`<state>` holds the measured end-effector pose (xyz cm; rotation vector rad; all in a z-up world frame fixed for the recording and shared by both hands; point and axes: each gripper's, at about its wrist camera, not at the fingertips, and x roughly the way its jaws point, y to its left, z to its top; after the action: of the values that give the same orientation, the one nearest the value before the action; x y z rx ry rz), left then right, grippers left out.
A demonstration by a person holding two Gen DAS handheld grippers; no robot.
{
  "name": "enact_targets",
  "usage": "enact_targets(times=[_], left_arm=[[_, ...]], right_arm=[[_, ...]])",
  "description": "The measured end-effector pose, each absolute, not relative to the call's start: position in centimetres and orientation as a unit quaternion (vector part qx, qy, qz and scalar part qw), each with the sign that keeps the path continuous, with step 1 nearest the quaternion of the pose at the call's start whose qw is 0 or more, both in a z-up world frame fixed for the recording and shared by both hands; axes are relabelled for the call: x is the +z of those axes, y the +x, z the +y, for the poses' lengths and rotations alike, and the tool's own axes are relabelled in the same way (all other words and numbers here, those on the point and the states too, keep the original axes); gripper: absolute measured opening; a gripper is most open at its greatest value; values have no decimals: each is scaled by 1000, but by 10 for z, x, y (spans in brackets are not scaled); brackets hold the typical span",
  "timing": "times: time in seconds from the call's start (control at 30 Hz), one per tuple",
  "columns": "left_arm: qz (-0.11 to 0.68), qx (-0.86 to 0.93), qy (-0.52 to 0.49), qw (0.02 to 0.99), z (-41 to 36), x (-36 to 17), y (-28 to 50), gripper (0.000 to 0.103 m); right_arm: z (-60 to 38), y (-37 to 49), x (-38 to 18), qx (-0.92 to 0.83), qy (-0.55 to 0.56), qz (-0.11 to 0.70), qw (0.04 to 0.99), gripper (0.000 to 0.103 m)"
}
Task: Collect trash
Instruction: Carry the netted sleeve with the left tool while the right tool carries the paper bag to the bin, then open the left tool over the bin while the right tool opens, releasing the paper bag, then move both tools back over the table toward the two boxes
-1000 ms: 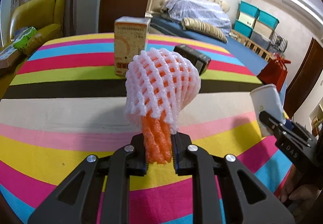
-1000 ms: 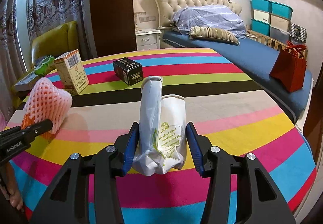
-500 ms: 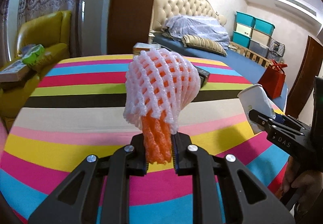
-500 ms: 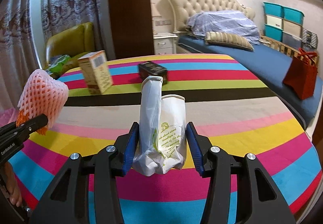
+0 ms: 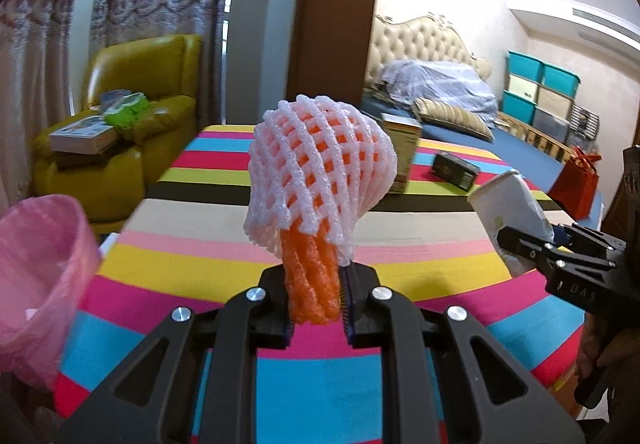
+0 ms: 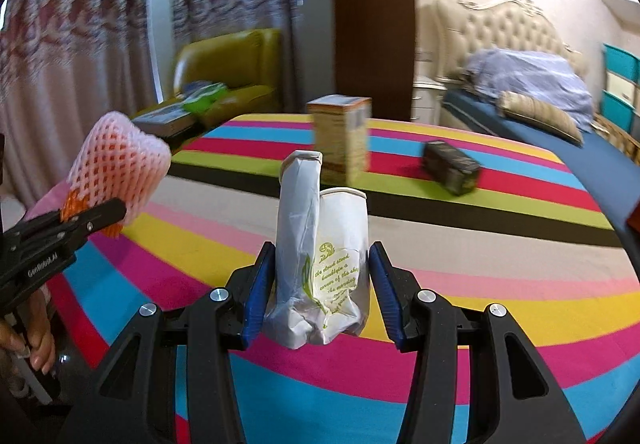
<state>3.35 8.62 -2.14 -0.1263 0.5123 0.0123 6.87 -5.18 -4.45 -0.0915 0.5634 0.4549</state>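
My left gripper point(image 5: 316, 308) is shut on a pink and orange foam fruit net point(image 5: 320, 180), held above the striped table point(image 5: 200, 244). It also shows at the left of the right wrist view point(image 6: 120, 160). My right gripper point(image 6: 322, 284) is shut on crushed white paper cups point(image 6: 324, 256) with green print, seen also in the left wrist view point(image 5: 510, 204). A bin lined with a pink bag point(image 5: 36, 264) stands off the table's left edge, left of my left gripper.
An orange carton point(image 6: 342, 138) stands upright and a small black box point(image 6: 452, 166) lies on the far part of the table. A yellow armchair point(image 5: 132, 116) with books stands beyond the table's left side. A bed point(image 5: 460, 116) is at the back right.
Both grippers have swung left with their loads. The pink-lined bin has come into the left wrist view. The carton and black box have shifted right in both views.
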Motion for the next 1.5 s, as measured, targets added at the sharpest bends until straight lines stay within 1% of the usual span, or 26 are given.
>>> enact_targets(times=[0.43,0.73,0.97,1.17,1.2,1.27,1.3,1.33,1.4,1.47,1.5], left_arm=[[220,91,-88,967,183,-15,-42,19],[216,177,-113,954,273,-10,-90,19],[240,215,-117,939,331,-17,-98,20],[256,234,-141,927,372,-26,-82,20],[258,234,-143,926,376,-28,-78,21],[262,247,-151,921,388,-32,-72,44],[264,258,-156,916,390,-34,-70,74],[258,278,-166,910,394,-35,-72,82],[237,288,-186,909,398,-35,-79,83],[230,284,-181,913,394,-35,-84,87],[229,288,-171,914,389,-35,-85,92]], right_arm=[[60,49,-39,344,-112,285,888,47],[146,40,-25,421,-138,287,849,47],[210,40,-15,459,-158,287,826,47],[265,49,-5,490,-132,296,809,47],[274,51,-4,499,-123,300,804,48],[294,57,-2,521,-106,306,790,50],[302,60,-3,526,-100,309,786,59],[306,63,-2,525,-95,312,786,71],[305,66,-1,519,-80,312,792,72],[296,66,-2,517,-74,310,795,73],[289,66,-3,511,-76,307,799,73]])
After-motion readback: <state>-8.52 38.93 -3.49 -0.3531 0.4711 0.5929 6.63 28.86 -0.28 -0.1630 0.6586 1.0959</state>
